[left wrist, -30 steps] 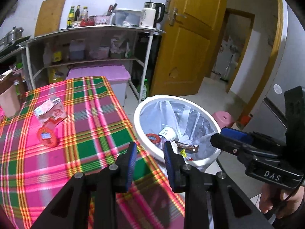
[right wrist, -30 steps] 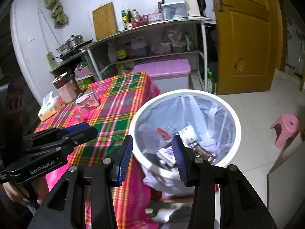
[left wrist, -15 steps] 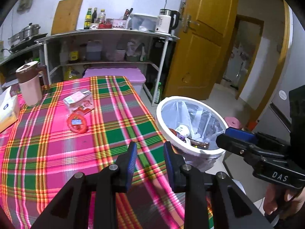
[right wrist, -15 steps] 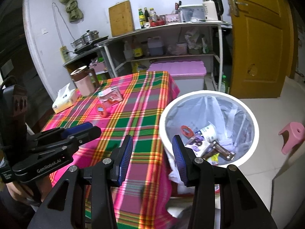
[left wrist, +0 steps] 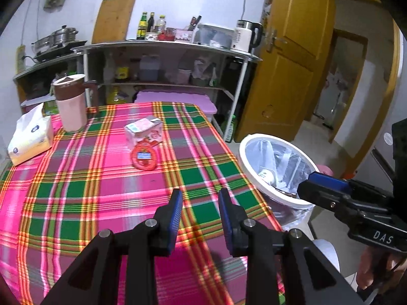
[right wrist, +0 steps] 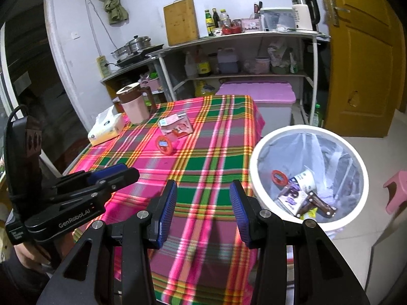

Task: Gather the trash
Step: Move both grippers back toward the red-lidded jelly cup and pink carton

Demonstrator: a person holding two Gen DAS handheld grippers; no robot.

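Note:
A pink milk carton lies on the plaid tablecloth, with a round red snack tub just in front of it. A white lined trash bin stands on the floor off the table's right edge and holds several wrappers, a cup and a red tub. My left gripper is open and empty over the near table. My right gripper is open and empty over the table's near right part, beside the bin.
A brown-and-pink jug and a tissue pack stand at the table's far left. Behind are a metal shelf unit, a purple-lidded tub and a yellow door. A pink stool stands right of the bin.
Both grippers have swung left and back from over the bin to over the table. The carton and red tub now sit nearer the centre of view. Both stay open.

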